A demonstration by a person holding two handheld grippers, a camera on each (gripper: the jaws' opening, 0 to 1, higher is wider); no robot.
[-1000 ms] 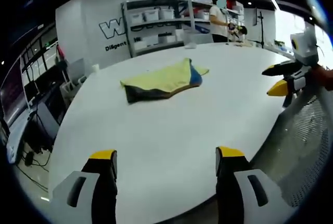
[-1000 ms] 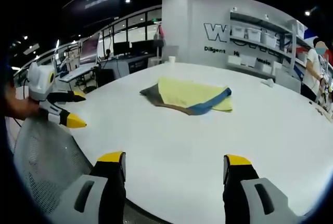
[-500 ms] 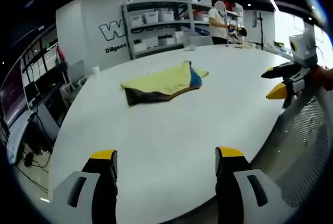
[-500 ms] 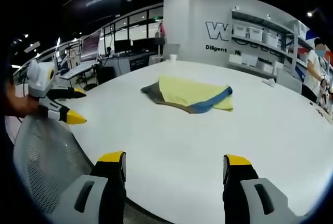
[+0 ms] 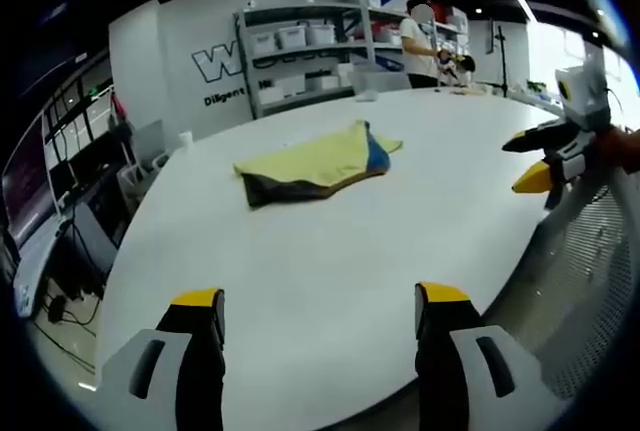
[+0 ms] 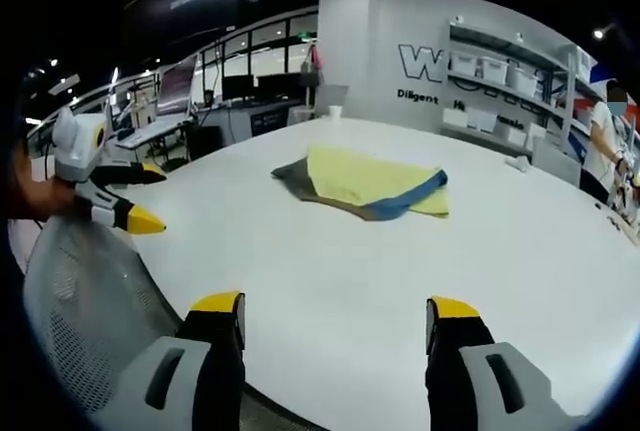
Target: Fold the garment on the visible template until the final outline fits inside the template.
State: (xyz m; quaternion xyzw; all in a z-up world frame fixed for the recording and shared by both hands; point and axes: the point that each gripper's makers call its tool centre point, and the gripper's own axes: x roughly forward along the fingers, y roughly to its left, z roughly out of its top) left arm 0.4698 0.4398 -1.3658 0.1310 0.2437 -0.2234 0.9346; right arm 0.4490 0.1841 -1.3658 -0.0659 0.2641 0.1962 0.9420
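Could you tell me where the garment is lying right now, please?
The folded yellow garment lies on the white table, ahead of both open grippers in either gripper view, with shelving behind it.

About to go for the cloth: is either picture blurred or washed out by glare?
Left gripper view: garment sharp, white table evenly lit, fisheye bends its edge. Right gripper view: garment clear, no glare, soft shadow beneath it.
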